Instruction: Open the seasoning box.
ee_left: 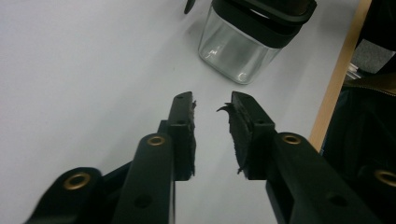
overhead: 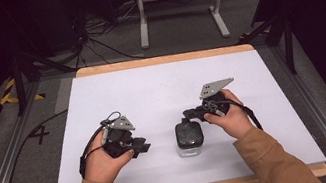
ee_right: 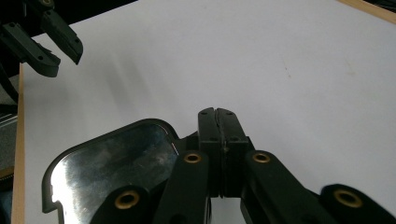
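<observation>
With our right tool (ee_right: pixel 217 114) closed on nothing just beside the jar's black lid (ee_right: pixel 112 170), and our left tool (ee_left: pixel 212 109) part open and empty, the jar (overhead: pixel 189 138) stands on the worktop (overhead: pixel 161 92) between them; next we judge a grip on it is needed.

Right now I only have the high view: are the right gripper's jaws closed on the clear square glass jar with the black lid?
Observer: No. The right gripper is shut on nothing, its pads pressed together beside the jar's glossy black lid.
Operator: And the left one?
Observer: The left gripper is open with nothing between its jaws; it points at the clear glass jar, which stands apart ahead of it.
</observation>
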A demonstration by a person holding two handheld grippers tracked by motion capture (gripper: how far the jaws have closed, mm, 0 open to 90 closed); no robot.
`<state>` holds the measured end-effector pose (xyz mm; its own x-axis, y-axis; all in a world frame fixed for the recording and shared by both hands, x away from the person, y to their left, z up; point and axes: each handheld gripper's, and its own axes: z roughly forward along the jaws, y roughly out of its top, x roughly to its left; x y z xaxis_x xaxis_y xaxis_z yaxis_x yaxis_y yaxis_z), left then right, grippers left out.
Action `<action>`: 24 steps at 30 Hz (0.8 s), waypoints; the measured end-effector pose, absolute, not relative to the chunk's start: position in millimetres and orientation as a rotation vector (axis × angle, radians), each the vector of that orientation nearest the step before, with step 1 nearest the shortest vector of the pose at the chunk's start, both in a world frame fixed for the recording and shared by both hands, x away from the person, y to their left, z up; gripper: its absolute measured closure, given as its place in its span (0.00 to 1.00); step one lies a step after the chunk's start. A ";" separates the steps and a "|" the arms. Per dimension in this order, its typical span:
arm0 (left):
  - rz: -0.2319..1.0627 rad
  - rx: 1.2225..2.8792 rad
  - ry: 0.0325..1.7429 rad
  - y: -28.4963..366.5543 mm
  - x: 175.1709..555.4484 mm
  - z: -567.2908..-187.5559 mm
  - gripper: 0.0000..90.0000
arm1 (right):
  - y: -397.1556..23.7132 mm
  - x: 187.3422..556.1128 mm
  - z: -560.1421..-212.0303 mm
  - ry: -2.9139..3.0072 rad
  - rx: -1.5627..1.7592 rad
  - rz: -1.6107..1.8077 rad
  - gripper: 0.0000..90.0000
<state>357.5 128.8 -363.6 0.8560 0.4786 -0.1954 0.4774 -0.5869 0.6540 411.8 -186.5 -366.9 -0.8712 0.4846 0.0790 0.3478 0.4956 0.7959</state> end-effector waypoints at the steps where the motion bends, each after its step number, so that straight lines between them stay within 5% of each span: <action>1: -0.003 2.284 0.684 126.3 356.9 -364.2 0.84 | -186.4 411.7 -366.9 2.579 0.723 1.317 1.00; 11: -0.061 2.279 0.544 88.5 347.8 -365.5 0.99 | -185.9 411.2 -366.9 2.577 0.718 1.310 1.00; 24: -0.033 2.226 0.503 56.2 344.4 -370.1 1.00 | -184.8 409.8 -366.3 2.580 0.715 1.296 1.00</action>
